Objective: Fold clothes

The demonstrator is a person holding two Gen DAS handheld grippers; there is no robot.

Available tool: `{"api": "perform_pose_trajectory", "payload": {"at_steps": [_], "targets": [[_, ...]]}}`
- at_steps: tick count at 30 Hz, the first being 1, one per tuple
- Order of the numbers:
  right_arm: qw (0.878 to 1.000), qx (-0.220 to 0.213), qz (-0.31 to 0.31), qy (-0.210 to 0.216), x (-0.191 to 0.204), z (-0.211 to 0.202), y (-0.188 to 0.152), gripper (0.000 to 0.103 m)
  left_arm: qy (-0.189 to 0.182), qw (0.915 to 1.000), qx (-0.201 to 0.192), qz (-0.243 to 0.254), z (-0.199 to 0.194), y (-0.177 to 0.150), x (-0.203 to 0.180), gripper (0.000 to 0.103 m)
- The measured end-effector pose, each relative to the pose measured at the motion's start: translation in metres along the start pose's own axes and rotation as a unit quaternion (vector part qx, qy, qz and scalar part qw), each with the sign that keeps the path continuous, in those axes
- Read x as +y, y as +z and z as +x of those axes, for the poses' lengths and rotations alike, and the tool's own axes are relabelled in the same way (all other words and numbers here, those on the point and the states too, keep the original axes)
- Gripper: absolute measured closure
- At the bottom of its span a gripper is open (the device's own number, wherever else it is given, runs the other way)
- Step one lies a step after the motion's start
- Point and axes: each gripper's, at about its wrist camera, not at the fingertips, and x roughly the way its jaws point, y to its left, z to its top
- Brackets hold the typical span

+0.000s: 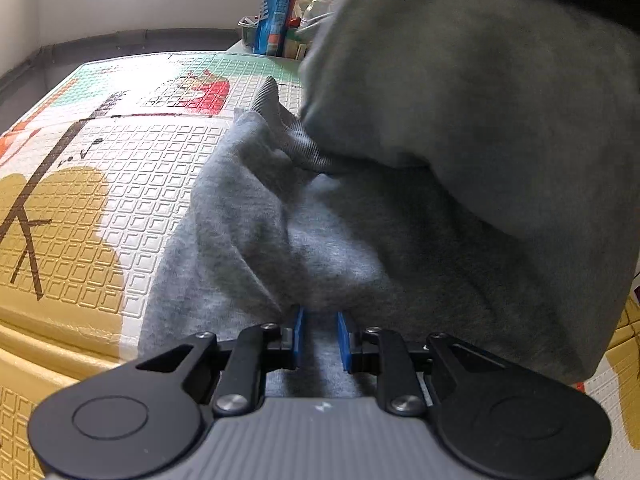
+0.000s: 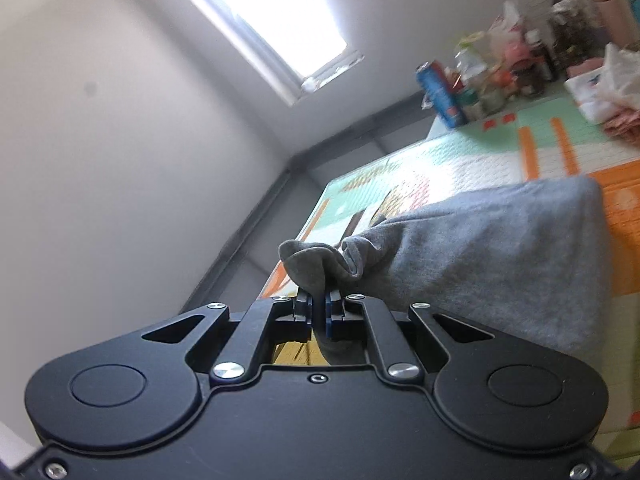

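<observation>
Two grippers are closed on the same grey garment [image 1: 248,240], which lies partly on a patterned play mat [image 1: 120,184] and is partly raised off it. In the left wrist view, the left gripper [image 1: 320,336] is seen angled down over the cloth; its blue pads [image 1: 298,330] stand a narrow way apart, with a thick fold of the grey fabric caught between them. A ribbed edge of the garment [image 1: 296,140] is bunched farther ahead, and a large hanging portion of the cloth fills the upper right of that view, blurred.

In the right wrist view, the right gripper [image 2: 319,312] is almost fully closed — only a thin fold of fabric is pinched between its pads, and a crumpled tuft [image 2: 316,266] stands up just beyond them. From there the garment [image 2: 500,260] is stretched away to the right, above the mat [image 2: 460,164].

At the mat's far edge a blue canister [image 2: 438,94] is seen among cluttered items, too blurred to be told apart. A window [image 2: 260,16] is set in the pale wall.
</observation>
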Motion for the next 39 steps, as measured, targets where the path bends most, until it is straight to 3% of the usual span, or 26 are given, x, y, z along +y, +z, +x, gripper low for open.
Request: {"api": "perform_pose_trajectory", "payload": {"at_steps": [8, 16, 26, 33, 39], "targets": [[0.997, 0.071, -0.012, 0.0, 0.007, 0.046, -0.025, 0.097, -0.019, 0.9992, -0.003, -0.036, -0.008, -0.004, 0.014, 0.083], [0.991, 0.123, -0.032, -0.03, 0.003, 0.081, -0.048, 0.097, 0.021, 0.9996, 0.016, -0.012, -0.022, -0.001, 0.005, 0.082], [0.985, 0.16, -0.037, -0.048, -0.009, 0.114, -0.051, 0.096, 0.048, 0.9983, 0.033, -0.007, -0.033, 0.006, 0.017, 0.08], [0.977, 0.19, -0.055, -0.073, -0.013, 0.131, -0.059, 0.092, 0.059, 0.9976, 0.035, -0.015, -0.042, -0.003, 0.03, 0.067], [0.97, 0.209, -0.085, -0.091, -0.009, 0.142, -0.065, 0.089, 0.072, 0.9965, 0.038, -0.022, -0.047, -0.009, 0.039, 0.063]]}}
